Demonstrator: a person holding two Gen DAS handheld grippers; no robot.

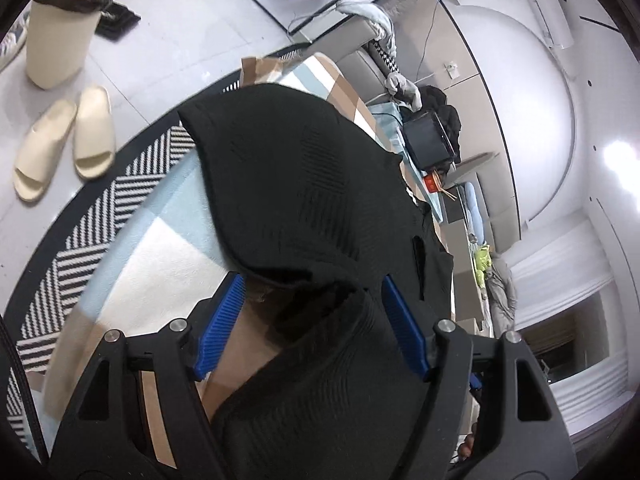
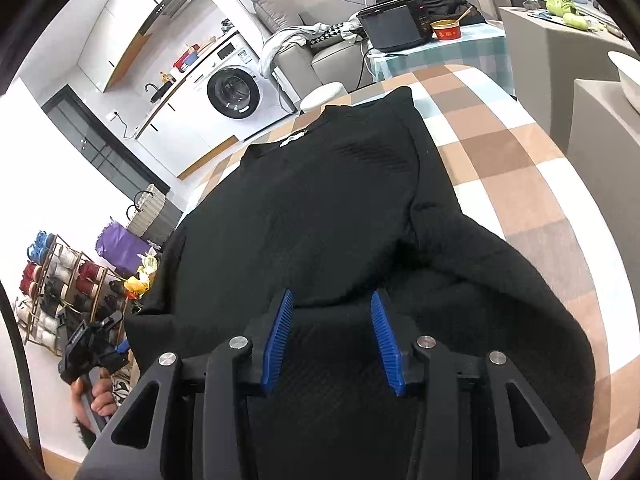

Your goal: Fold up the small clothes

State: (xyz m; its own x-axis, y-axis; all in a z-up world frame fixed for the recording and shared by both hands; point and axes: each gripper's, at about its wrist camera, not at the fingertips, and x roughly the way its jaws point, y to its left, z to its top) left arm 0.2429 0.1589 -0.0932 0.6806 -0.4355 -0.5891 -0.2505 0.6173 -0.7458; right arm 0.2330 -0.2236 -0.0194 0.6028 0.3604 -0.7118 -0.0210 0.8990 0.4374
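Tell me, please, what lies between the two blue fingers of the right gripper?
In the right wrist view, only the black garment lies there: its dark knit fabric fills the gap of the right gripper. The pads stand apart, not pressing it.

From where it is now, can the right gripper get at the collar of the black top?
Probably yes. The collar lies at the far end of the black top, with only flat cloth between it and the open right gripper; nothing stands in the way, though a long forward reach is needed.
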